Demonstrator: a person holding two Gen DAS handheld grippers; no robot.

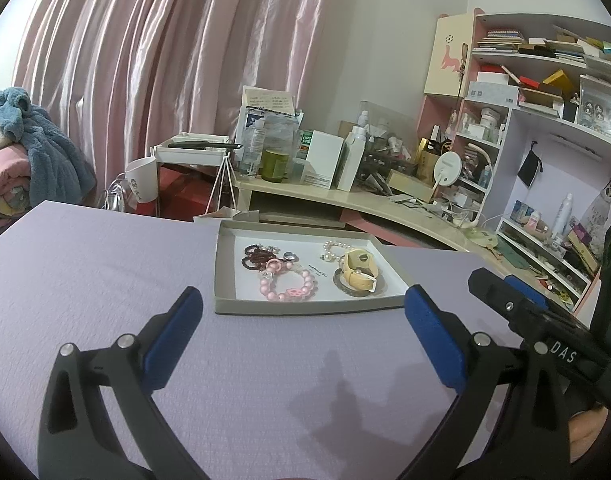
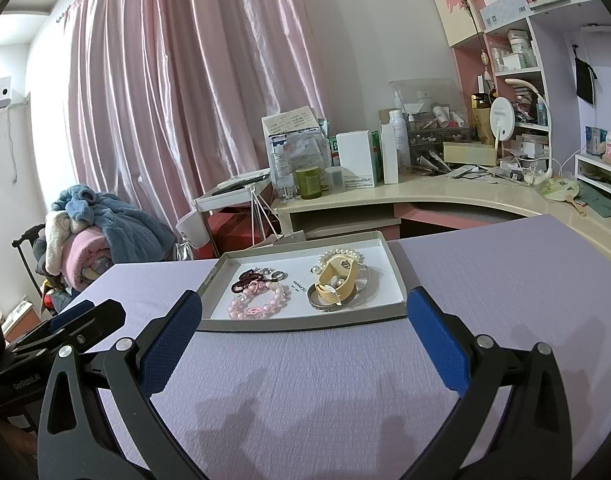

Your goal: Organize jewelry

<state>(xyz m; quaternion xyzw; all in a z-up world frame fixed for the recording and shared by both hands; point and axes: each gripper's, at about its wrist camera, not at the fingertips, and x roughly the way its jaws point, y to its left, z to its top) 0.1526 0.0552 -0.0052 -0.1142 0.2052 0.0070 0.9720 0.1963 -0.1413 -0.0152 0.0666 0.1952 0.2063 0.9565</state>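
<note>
Tray of bracelets is lying at the table's far edge, ahead of left gripper and right gripper, both gaping wide, holding nothing.

I count one shallow tray, one pink bead bracelet, one dark red bead bracelet, one pearl strand, one yellow watch, one metal bangle, one ring
</note>
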